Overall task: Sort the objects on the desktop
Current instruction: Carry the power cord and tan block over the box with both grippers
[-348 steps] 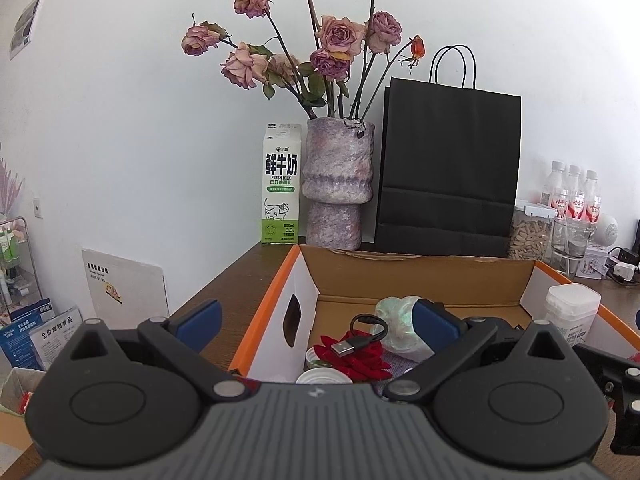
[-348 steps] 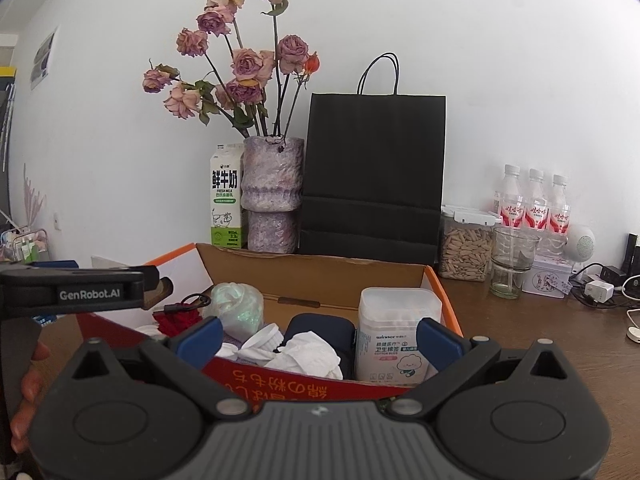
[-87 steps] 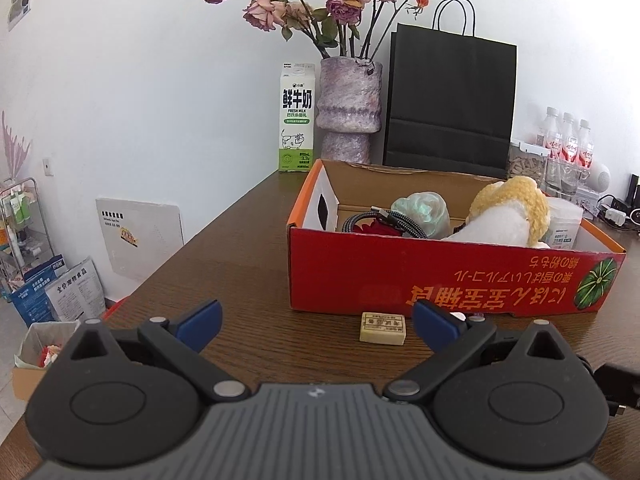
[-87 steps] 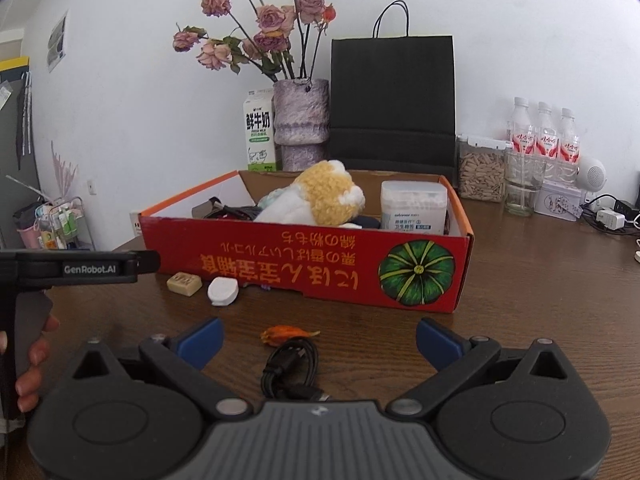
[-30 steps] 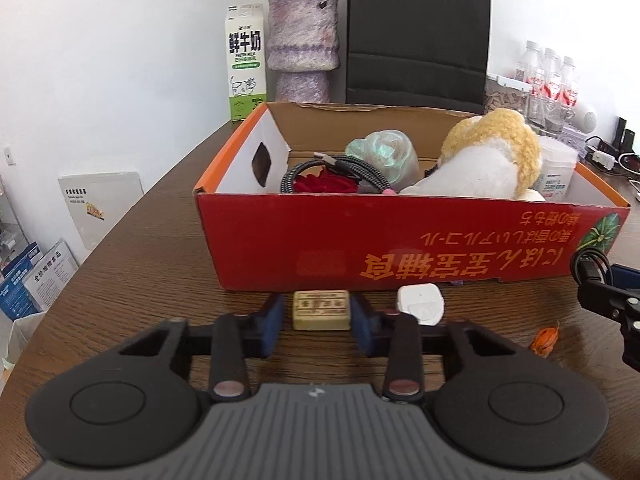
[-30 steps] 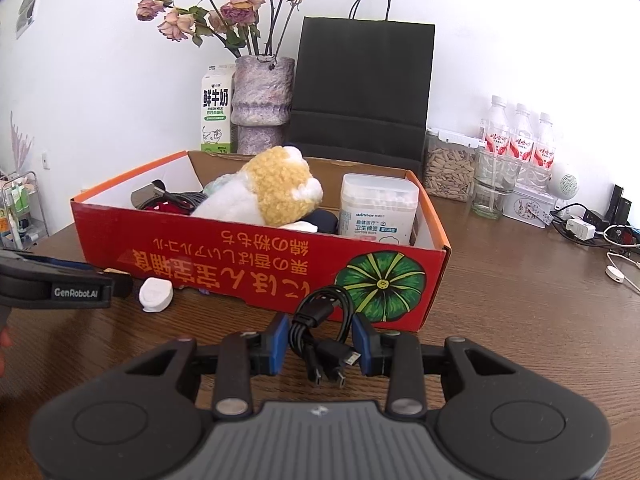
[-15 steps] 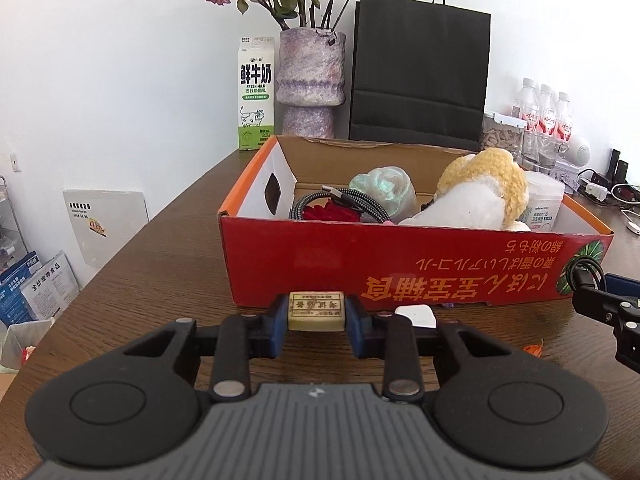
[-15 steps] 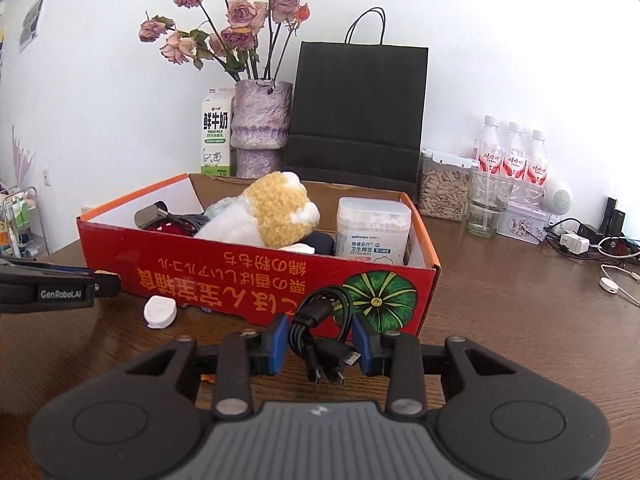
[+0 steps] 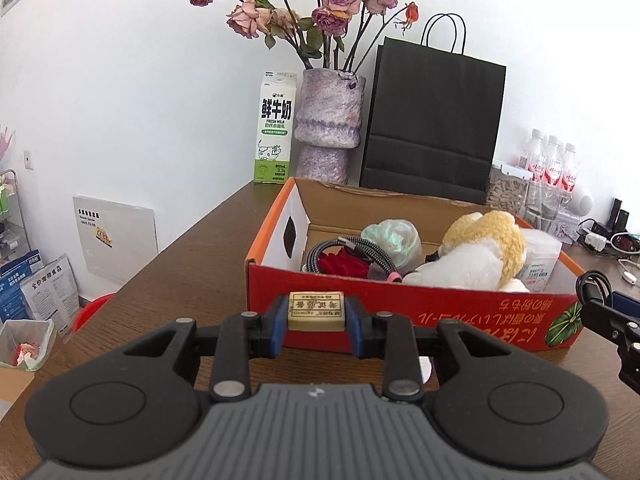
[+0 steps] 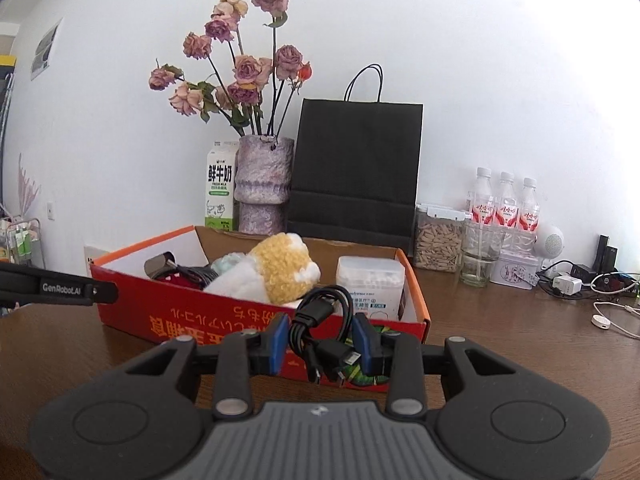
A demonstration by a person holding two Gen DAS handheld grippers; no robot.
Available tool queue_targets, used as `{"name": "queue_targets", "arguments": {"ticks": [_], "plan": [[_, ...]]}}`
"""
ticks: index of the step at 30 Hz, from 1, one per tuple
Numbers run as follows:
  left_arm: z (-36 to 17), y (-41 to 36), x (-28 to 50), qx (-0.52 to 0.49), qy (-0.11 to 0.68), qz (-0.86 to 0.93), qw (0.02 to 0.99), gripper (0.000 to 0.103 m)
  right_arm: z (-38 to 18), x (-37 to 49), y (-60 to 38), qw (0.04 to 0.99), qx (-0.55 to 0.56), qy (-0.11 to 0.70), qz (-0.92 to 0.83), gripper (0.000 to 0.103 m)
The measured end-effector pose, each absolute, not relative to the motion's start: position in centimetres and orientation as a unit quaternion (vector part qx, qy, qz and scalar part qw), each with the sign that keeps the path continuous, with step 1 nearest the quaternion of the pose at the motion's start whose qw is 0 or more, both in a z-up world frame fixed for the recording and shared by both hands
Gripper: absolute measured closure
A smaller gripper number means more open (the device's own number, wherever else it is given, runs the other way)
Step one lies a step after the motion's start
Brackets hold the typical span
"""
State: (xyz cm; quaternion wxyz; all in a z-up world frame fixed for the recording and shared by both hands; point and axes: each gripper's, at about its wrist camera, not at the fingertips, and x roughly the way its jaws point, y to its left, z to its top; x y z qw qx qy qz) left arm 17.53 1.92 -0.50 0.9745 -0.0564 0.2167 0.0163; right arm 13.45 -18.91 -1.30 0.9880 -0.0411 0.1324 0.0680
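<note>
Two grippers, each loaded, in front of the red box [image 9: 400, 316].
Left gripper [image 9: 317, 321]: fingers clamped on the tan block [image 9: 316, 311], box just beyond the tips. Right gripper [image 10: 323, 343]: fingers pinched on the coiled black cable [image 10: 320, 320], plugs hanging below.

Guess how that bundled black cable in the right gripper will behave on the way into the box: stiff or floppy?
Probably floppy: the black cable is a loose coil, with its plugs dangling below the right gripper. Likely light, since only the blue pads pinch it. Loops could snag the red box rim or the plush toy.
</note>
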Motion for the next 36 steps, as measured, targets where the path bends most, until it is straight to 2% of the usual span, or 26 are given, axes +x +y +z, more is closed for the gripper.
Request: {"name": "queue_targets", "arguments": {"ticks": [17, 27, 36], "plan": [[4.1, -1.2, 23.5, -0.064, 0.170, -0.006, 0.983, 0.072, 4.6, 21.1, -17.7, 0.994, -0.023, 0.077, 0.076, 0.070], [1.5, -1.7, 31.0, -0.074, 0.198, 0.019, 0.977, 0.072, 2.3, 27.9, -17.2, 0.990, -0.012, 0.106, 0.088, 0.070], [0.3, -1.4, 32.5, -0.056, 0.210, 0.030, 0.976, 0.072, 1.0, 30.4, -17.7, 0.988, -0.006, 0.130, 0.085, 0.070]]}}
